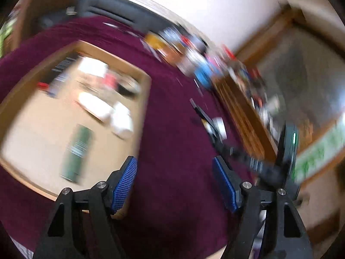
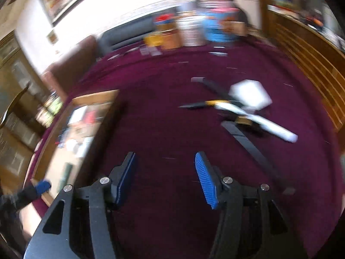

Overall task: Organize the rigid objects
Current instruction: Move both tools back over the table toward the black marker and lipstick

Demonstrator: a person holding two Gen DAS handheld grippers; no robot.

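A dark maroon carpet [image 2: 163, 112] with a short, even pile fills most of both views, which are smeared by motion blur. On it, to the left, sits a shallow open cardboard box [image 1: 120, 63] with plain tan walls and floor; in the left wrist view it lies ahead and left of the left gripper [image 1: 174, 183], whose left pad overlaps the box's near corner in the picture.

Inside the box lie a long green rectangular item [image 1: 78, 151] with pale print, two white blocky pieces [image 1: 107, 110] close together, and smaller red, blue and dark things near the far wall, too blurred to name.

In the right wrist view a small heap of loose items lies on the carpet ahead and to the right of the right gripper [image 2: 166, 181], well apart from it: a flat white square box [image 2: 251, 96], a white tube-like stick [image 2: 267, 125] with a yellow band, and long flat dark strips [image 2: 250, 144] crossing beneath them.

Both grippers hang over bare carpet with their jaws roughly half apart and nothing between them. Their pads [image 2: 206, 179] are blue with a ribbed, grid-like rubber face, mounted on black angular fingers with silver pivot pins. The left gripper's blue pad shows at the right view's lower left edge, by the box.
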